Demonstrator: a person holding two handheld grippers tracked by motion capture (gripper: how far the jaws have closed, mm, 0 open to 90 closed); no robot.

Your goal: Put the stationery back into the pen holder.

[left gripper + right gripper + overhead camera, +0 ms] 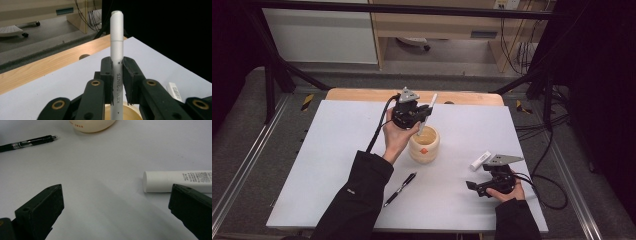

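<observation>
- Holding the white pen [117, 50] upright over the cup [424, 145], your left gripper [414, 114] has both jaws pinched on its barrel, about mid-length; the cap end stands well above the jaws.
- The pen's lower tip sits at or just inside the cup's mouth, near the middle of the table [337, 150], nearer its far edge. Judging by this, the step in hand is dropping the pen in.
- Keep the pen near vertical and centred over the mouth, lower until the tip is well inside, and only then let the jaws part; releasing high risks it bouncing off the rim or tipping the cup.
- Ease the jaws apart slowly so the barrel slides down rather than flicks sideways.
- Your right gripper [115, 212] rests low near the right front corner, jaws spread wide and empty, with the white tube [177, 181] just beside one jaw.
- A black pen [400, 189] lies towards the front edge, well apart from the cup; probably it goes next.
</observation>
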